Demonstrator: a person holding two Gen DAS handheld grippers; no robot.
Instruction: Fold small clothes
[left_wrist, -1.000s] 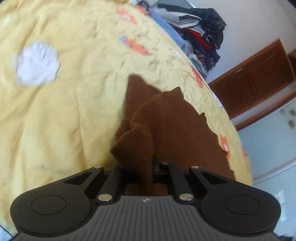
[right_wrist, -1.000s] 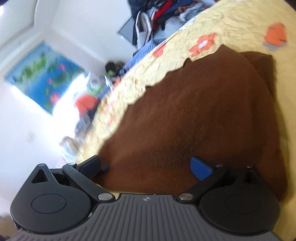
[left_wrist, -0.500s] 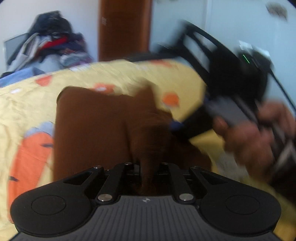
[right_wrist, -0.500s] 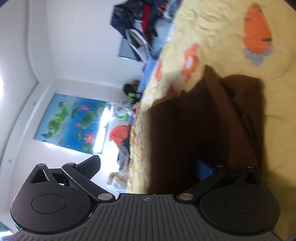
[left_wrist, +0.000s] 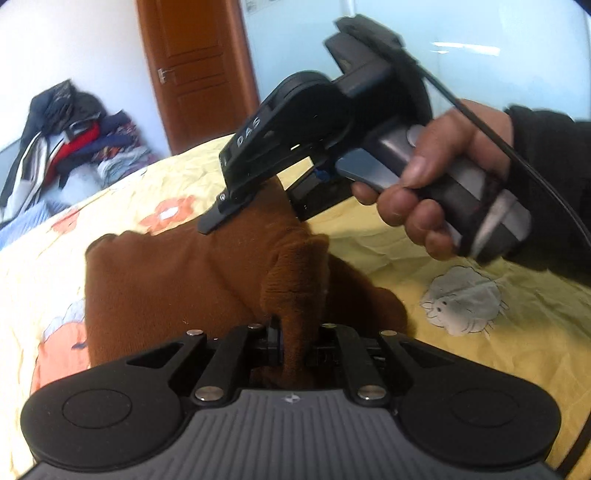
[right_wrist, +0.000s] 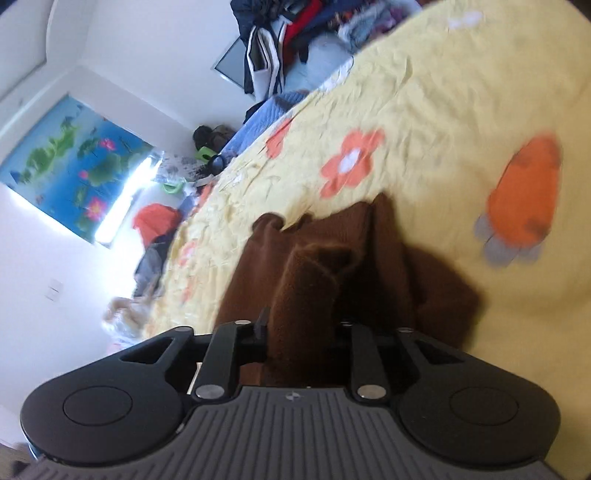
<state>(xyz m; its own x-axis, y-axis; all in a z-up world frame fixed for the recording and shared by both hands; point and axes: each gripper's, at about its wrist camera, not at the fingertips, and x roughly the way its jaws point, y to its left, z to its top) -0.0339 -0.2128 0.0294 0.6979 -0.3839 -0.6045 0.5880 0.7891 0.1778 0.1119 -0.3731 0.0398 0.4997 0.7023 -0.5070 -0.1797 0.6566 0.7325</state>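
Note:
A small brown knit garment (left_wrist: 166, 280) lies on a yellow patterned bedsheet (left_wrist: 480, 354). My left gripper (left_wrist: 295, 343) is shut on a bunched fold of it, low in the left wrist view. My right gripper (right_wrist: 301, 332) is shut on another bunched edge of the same garment (right_wrist: 306, 266). The right gripper also shows in the left wrist view (left_wrist: 255, 192), held in a hand above the garment's far edge. The cloth hangs lifted between the two grips.
The yellow sheet (right_wrist: 443, 92) carries orange flowers and carrot prints. A pile of clothes (left_wrist: 74, 129) sits at the bed's far end, by a brown door (left_wrist: 199, 70). A blue lotus picture (right_wrist: 70, 162) hangs on the white wall.
My right gripper was open over the garment and has shut on its edge. My left gripper kept its hold and swung round, so the right gripper and hand now face it.

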